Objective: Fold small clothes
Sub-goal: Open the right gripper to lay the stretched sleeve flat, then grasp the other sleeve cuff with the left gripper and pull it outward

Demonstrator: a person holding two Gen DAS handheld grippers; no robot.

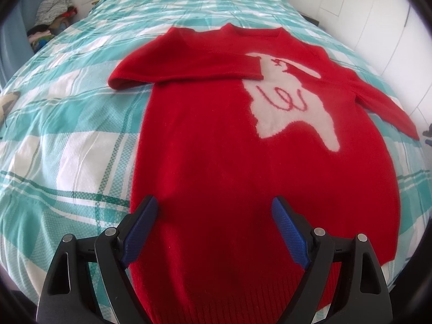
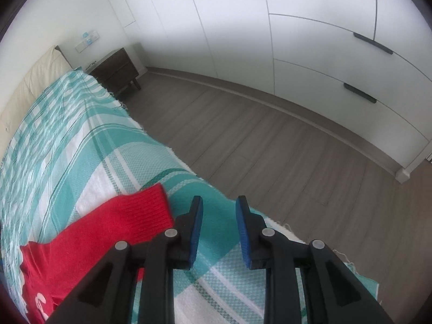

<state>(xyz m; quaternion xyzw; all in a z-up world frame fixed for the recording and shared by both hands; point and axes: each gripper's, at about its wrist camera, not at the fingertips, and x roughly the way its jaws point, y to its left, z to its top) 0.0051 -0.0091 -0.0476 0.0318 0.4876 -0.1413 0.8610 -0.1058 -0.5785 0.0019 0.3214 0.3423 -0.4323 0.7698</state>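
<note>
A red knitted sweater [image 1: 205,140] with a white animal figure [image 1: 291,100] lies flat on the teal-and-white checked bedspread [image 1: 67,140], its sleeve at ten o'clock folded across the chest, while the left gripper [image 1: 214,205] hovers wide open at six o'clock.

Sweater [image 1: 216,140] flat on bed [image 1: 67,140]; one sleeve [image 1: 189,73] folded across chest.

One red sweater [image 1: 216,140] lies on one bed [image 1: 67,140], which is covered by one teal-and-white checked blanket [image 2: 89,145]. The sweater has two sleeves and one white figure [image 1: 291,100] on its front. There are two grippers, each with two blue-padded fingers [image 1: 140,229]. One dark nightstand [image 2: 116,70] stands by the bed. One heap of clothes [image 1: 51,21] sits beyond the bed.
</note>
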